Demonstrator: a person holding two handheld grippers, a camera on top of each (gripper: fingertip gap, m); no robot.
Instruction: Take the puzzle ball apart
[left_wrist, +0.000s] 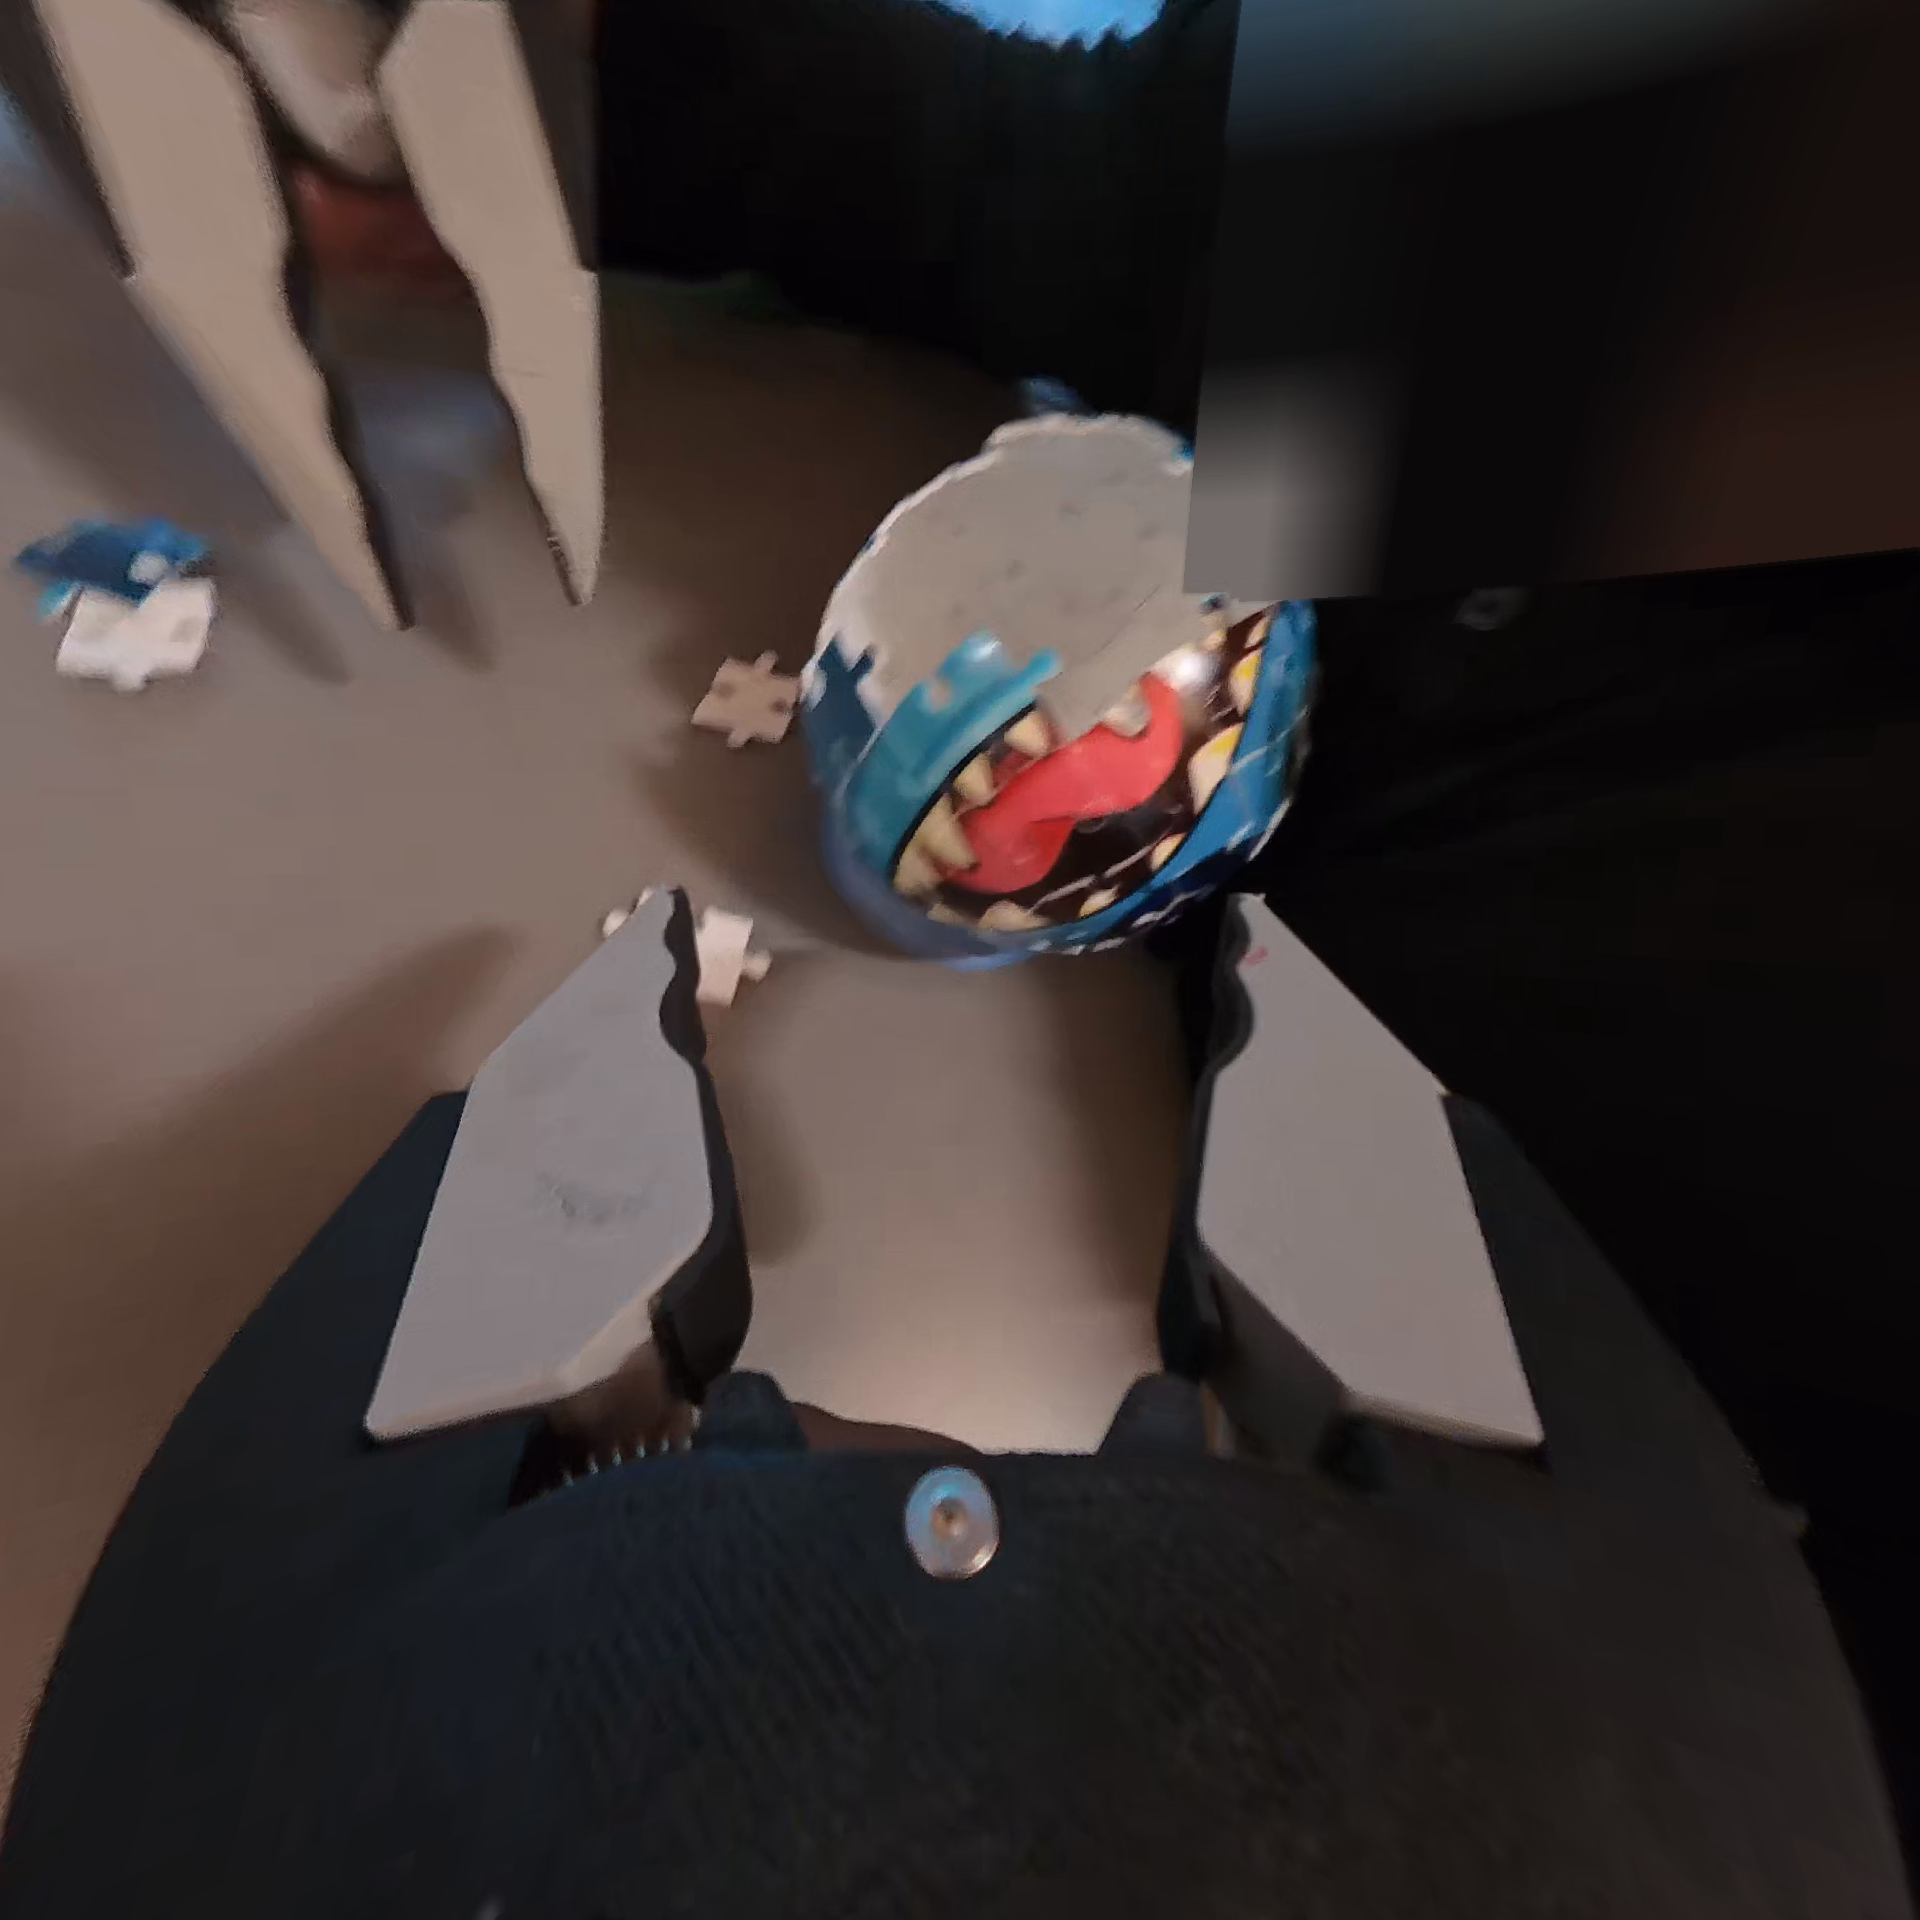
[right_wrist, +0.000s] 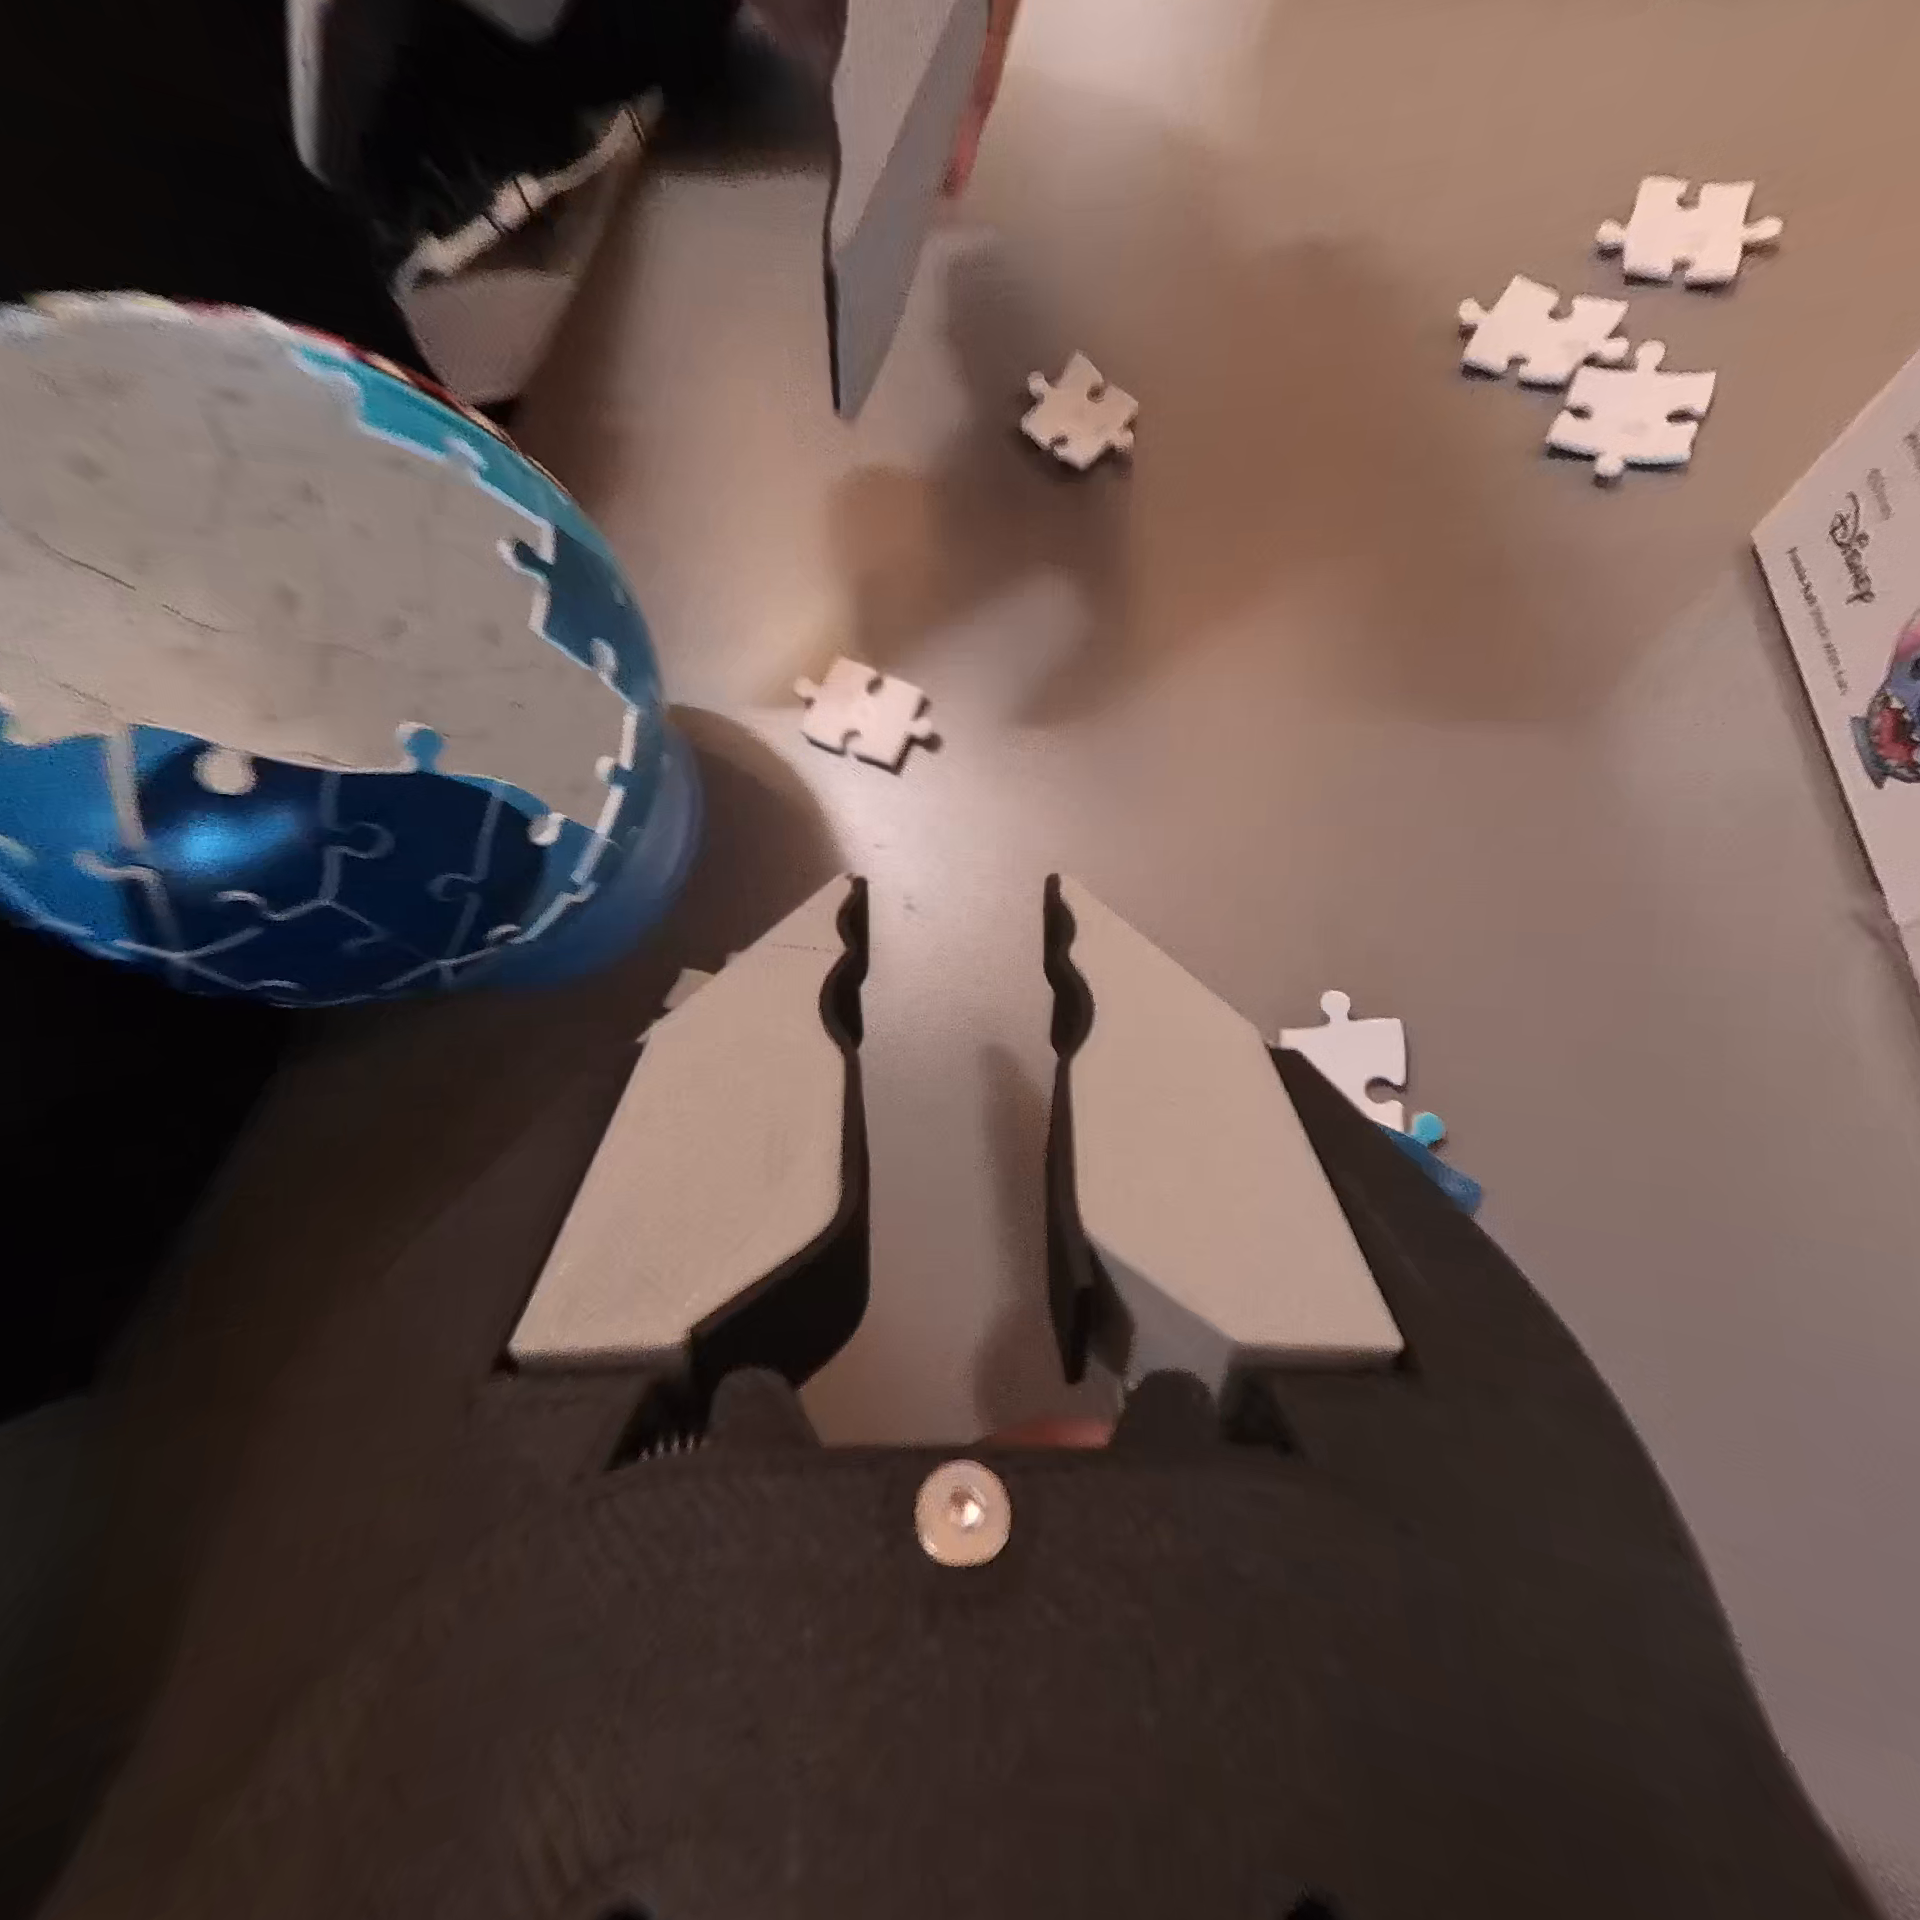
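The puzzle ball (left_wrist: 1049, 717) is seen partly dismantled: a large opening in its shell shows the pale inner face of the pieces, while the printed blue and red pieces below are joined as before. In the left wrist view it lies just ahead of the left claw (left_wrist: 951, 925) and a little to the right of it, near the right fingertip; whether it is touched there cannot be told because of blur. The left claw is spread wide and nothing is held between its fingers. The right claw (right_wrist: 954, 894) is parted as well, with only bare desk (right_wrist: 1299, 790) seen in the gap, and the ball sits to its left, apart from its fingers. Loose pieces (right_wrist: 1590, 379) are scattered ahead of the right claw and to its right, most of them turned pale side up, and a printed sheet (right_wrist: 1860, 665) lies at the far right. A single piece (right_wrist: 868, 712) rests just ahead of the right claw. Judged from this, a modest share of the work is done: perhaps a dozen pieces are off, and most of the shell is left to be separated.
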